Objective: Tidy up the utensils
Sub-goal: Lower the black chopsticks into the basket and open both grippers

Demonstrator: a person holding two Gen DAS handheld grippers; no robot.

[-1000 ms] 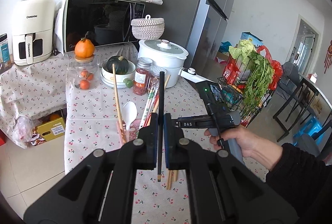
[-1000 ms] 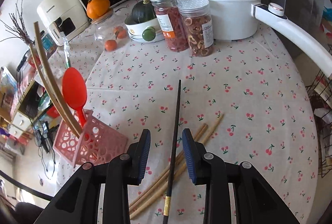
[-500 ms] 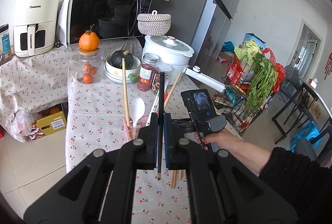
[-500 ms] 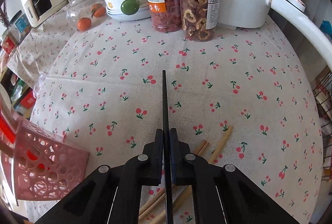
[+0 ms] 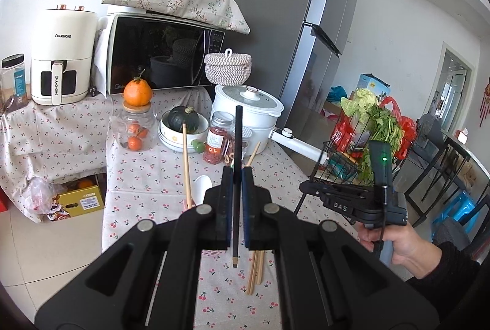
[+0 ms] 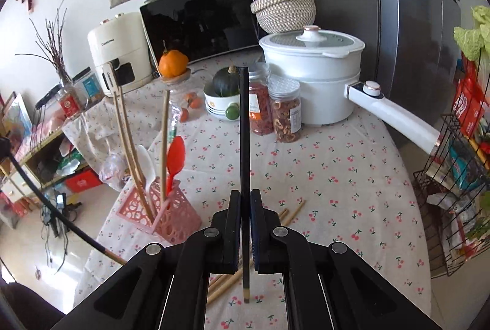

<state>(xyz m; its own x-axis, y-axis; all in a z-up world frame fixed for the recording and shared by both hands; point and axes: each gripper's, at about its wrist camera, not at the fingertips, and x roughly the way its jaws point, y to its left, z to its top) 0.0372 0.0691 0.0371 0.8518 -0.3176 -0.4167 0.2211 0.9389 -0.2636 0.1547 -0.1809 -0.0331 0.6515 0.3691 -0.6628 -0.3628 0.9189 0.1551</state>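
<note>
The left gripper (image 5: 235,174) is pinched on a slim black chopstick with a pale tip (image 5: 236,164), which runs upright through the jaws, its upper end pointing to twelve o'clock toward the white lidded pot with a long handle (image 5: 248,109) and its pale tip hanging below the pads above the cherry-print tablecloth (image 5: 147,174). The right gripper (image 6: 245,201), its jaws having just closed, is clamped on a second black chopstick (image 6: 244,128), also upright, its top reaching toward the dark green squash in a white bowl (image 6: 226,82) and its gold-banded lower end showing beneath the pads. In the right wrist view, loose pale wooden chopsticks (image 6: 291,212) lie on the cloth, partly hidden behind the jaws. At about nine o'clock from that gripper stands a pink perforated plastic holder (image 6: 174,216) holding bamboo tongs (image 6: 125,131), a wooden chopstick, a white spoon (image 6: 146,158) and a red spoon (image 6: 177,152). In the left wrist view a person's hand (image 5: 395,241) at four o'clock grips the handle of the right gripper's body.
</note>
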